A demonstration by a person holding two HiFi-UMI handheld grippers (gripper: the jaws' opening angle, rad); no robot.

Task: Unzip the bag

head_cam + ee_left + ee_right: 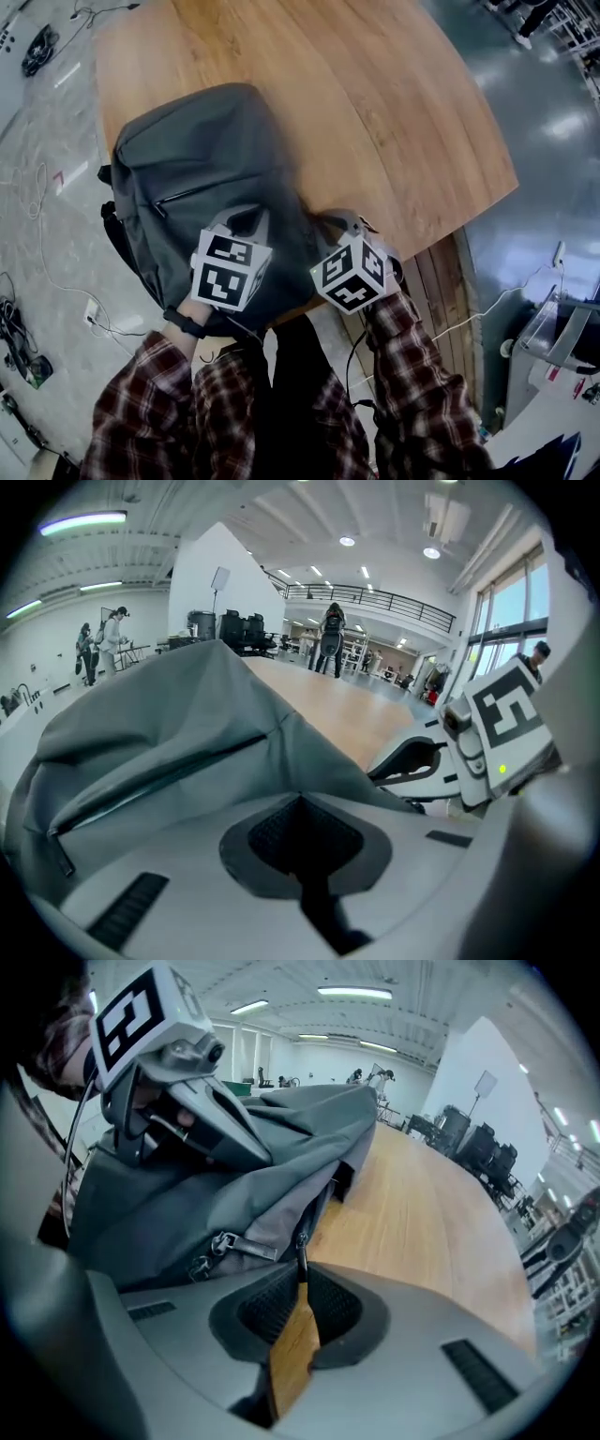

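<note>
A grey backpack [206, 159] lies on the wooden table [394, 112], hanging slightly over its near left edge. Both grippers meet at the bag's near end. My left gripper [246, 221] is shut on a fold of the bag's fabric [281, 733]; in its own view the left gripper [300, 803] has the cloth running straight into the jaws. Just to its right, my right gripper [337, 227] is shut on a thin zipper pull [301, 1246], seen entering the right gripper [300, 1274]. A second metal pull [220, 1241] hangs loose beside it.
The table's near edge [412, 239] runs just behind the right gripper. Cables and a wall socket [92, 314] lie on the floor at left. A front pocket zipper [187, 197] crosses the bag. People [330, 635] stand far off in the hall.
</note>
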